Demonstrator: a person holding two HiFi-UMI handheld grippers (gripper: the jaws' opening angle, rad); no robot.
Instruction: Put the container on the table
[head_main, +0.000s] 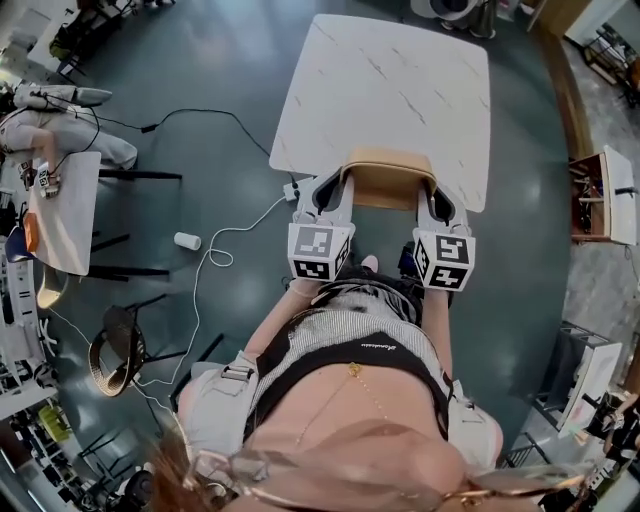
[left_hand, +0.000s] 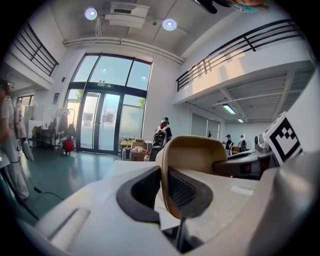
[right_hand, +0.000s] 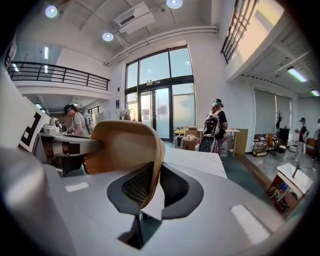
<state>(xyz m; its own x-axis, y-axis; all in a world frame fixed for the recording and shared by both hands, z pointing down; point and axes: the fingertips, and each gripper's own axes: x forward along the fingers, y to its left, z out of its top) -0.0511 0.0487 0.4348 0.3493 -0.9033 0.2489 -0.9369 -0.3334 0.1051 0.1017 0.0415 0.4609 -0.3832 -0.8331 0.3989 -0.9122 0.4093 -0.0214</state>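
A tan container (head_main: 388, 178) hangs between my two grippers at the near edge of the white marble table (head_main: 400, 90). My left gripper (head_main: 343, 184) is shut on its left wall, and my right gripper (head_main: 430, 187) is shut on its right wall. In the left gripper view the tan container's rim (left_hand: 190, 155) runs between the dark pads (left_hand: 187, 192), with the left gripper (left_hand: 167, 192) clamped on it. In the right gripper view the tan wall (right_hand: 130, 145) and a white paper edge sit in the right gripper (right_hand: 150, 192). Whether the container's base touches the table is hidden.
A white cable (head_main: 225, 240) and a small white cup (head_main: 187, 241) lie on the dark floor left of the table. A white desk (head_main: 65, 210) and a chair (head_main: 115, 350) stand at the far left. People with backpacks (right_hand: 214, 127) stand beyond the table near glass doors.
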